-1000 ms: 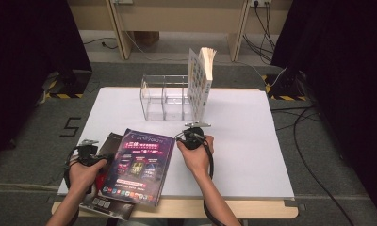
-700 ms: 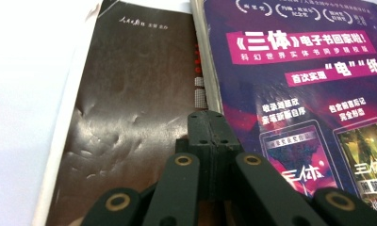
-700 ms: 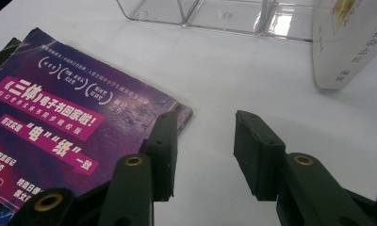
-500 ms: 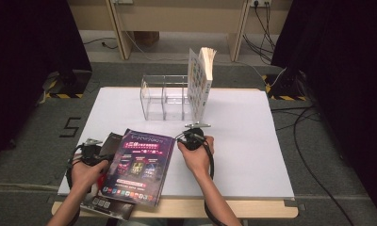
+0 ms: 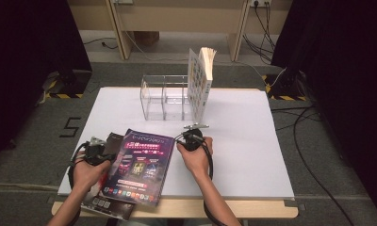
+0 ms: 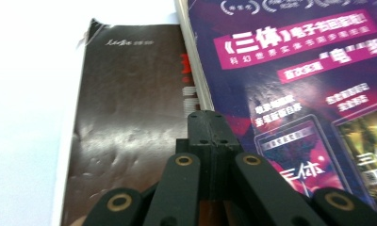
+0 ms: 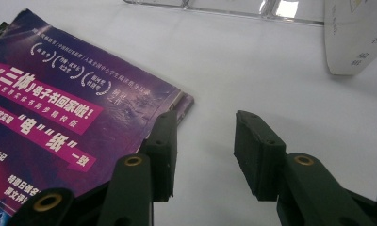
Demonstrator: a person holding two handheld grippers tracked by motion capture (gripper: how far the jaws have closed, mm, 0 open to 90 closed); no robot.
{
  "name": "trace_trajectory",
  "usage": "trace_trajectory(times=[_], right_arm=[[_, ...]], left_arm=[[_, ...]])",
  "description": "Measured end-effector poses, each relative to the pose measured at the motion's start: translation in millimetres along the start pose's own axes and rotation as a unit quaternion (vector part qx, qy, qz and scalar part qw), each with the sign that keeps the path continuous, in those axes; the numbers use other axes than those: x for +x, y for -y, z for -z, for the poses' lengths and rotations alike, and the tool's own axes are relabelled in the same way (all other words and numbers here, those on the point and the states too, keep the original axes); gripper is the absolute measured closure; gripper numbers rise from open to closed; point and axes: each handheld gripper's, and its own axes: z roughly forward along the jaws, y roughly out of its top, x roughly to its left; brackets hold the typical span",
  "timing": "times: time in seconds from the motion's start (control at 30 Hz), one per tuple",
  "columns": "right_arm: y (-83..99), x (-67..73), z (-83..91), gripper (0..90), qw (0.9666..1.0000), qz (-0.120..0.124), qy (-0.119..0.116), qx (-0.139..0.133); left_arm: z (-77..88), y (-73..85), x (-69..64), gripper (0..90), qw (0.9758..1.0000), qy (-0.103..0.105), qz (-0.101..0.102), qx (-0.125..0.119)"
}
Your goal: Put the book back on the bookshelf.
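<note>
A white table (image 5: 252, 141) stands on grey floor, with dark curtains at both sides and wooden furniture legs behind. Toward the table's far edge, a clear acrylic rack (image 5: 165, 98) holds one upright book (image 5: 200, 82) at its right end, its pages fanning slightly at the top. Near the front-left corner, a purple magazine (image 5: 142, 165) lies flat, partly covering a dark-covered book (image 6: 130, 108) beneath it; both overhang the front edge. The left gripper (image 5: 96, 149), jaws closed together, sits over the seam between the dark cover and the magazine. The right gripper (image 7: 205, 150), jaws apart and holding nothing, rests at the magazine's far right corner, one jaw over that corner, the other over bare table.
</note>
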Motion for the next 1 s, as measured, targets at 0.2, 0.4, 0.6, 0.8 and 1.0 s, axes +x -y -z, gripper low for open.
trace_trajectory(times=[0.2,0.4,0.6,0.8,1.0], right_arm=[[-0.1,-0.9,2.2,60.5,1.0000,0.006,0.002,-0.001],[0.1,-2.2,1.8,60.5,1.0000,0.004,0.002,0.000],[0.7,-3.0,2.6,60.5,1.0000,0.006,0.001,0.000],[1.3,-2.7,2.1,60.5,1.0000,0.006,0.002,-0.001],[2.9,-4.1,-0.3,60.5,1.0000,0.002,0.003,0.004]], left_arm=[[0.5,-3.0,0.5,89.9,0.9999,0.012,0.009,-0.004],[-3.4,-7.1,-5.8,90.0,1.0000,0.005,0.000,0.006],[-2.3,-3.3,3.3,90.0,0.9999,0.002,0.013,0.010],[-5.6,-2.4,-1.7,89.9,0.9996,-0.011,-0.013,0.020],[-7.7,-4.1,-7.3,90.0,0.9990,-0.019,-0.030,0.027]])
